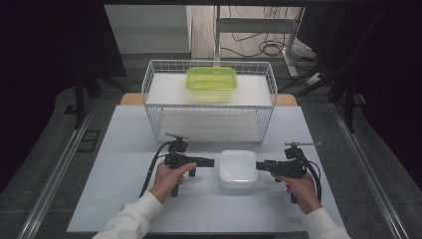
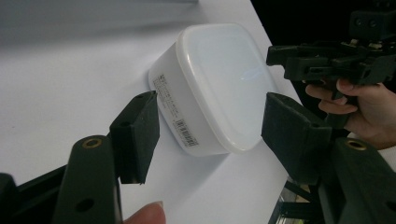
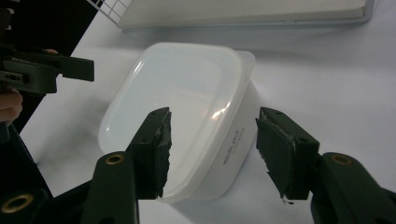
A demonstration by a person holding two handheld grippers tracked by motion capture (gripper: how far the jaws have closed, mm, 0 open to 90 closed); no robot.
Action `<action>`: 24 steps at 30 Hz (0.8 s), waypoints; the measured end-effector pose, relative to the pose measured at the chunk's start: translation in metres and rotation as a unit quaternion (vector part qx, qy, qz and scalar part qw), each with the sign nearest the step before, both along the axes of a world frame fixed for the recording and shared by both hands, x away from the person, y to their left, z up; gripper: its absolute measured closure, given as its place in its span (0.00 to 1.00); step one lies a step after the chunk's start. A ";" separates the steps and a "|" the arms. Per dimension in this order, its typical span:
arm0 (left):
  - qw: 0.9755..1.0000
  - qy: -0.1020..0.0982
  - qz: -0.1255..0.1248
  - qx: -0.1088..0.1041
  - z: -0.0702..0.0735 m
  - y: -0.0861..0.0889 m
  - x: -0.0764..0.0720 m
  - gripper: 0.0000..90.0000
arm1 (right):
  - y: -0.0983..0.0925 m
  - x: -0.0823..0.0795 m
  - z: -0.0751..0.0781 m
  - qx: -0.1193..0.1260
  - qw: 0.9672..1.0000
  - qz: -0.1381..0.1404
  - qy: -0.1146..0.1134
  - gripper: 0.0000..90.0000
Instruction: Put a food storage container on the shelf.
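Box: the white box (image 1: pixel 238 168) lay on the table (image 1: pixel 124 149), between the left gripper (image 1: pixel 211 162) and the right gripper (image 1: pixel 259 166).
Left gripper: jaws apart, around one end of the box, not touching it.
Right gripper: jaws apart, astride the other end, no clamp.
Left gripper view: a printed label (image 2: pixel 180 121) on the box wall.
High view: a wire basket (image 1: pixel 209 102) with a green box (image 1: pixel 211 78) behind.

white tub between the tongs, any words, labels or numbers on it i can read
"White pack" – small dark print, as best it reads, running along the side wall of the white tub in the right gripper view; a finer line beneath it is too small to read.
Sticker with small print and a barcode on another side wall in the left gripper view – too small and blurred to read.
The lid bears no text.
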State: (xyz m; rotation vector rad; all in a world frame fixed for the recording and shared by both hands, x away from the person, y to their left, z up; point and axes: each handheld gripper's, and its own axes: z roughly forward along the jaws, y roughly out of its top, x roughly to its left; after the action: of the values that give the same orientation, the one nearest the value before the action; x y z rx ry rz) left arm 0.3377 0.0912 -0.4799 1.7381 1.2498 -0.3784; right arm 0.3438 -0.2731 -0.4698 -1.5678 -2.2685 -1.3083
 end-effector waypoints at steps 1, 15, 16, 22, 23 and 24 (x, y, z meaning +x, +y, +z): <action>1.000 0.002 0.005 -0.001 -0.001 -0.002 0.001 0.40 | 0.000 0.001 -0.001 0.001 1.000 0.002 0.002 0.52; 1.000 0.024 -0.009 0.000 -0.013 -0.013 0.010 0.45 | 0.000 0.007 -0.008 0.018 0.999 0.003 0.026 0.61; 1.000 0.024 -0.013 -0.001 -0.014 -0.014 0.011 0.45 | 0.000 0.007 -0.009 0.020 0.999 0.005 0.028 0.62; 0.999 0.032 -0.016 -0.007 -0.017 -0.020 0.013 0.52 | 0.000 0.008 -0.010 0.024 0.999 0.005 0.036 0.64; 0.999 0.033 -0.018 -0.006 -0.018 -0.020 0.014 0.53 | 0.000 0.008 -0.011 0.025 0.999 0.004 0.037 0.65; 0.999 0.035 -0.019 -0.006 -0.018 -0.020 0.015 0.53 | 0.000 0.009 -0.011 0.026 0.999 0.005 0.038 0.65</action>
State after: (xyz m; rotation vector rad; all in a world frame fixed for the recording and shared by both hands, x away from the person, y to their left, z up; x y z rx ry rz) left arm 0.3522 0.0708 -0.4983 1.7532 1.2631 -0.4712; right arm 0.3525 -0.2733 -0.4809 -1.5599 -2.1775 -1.2713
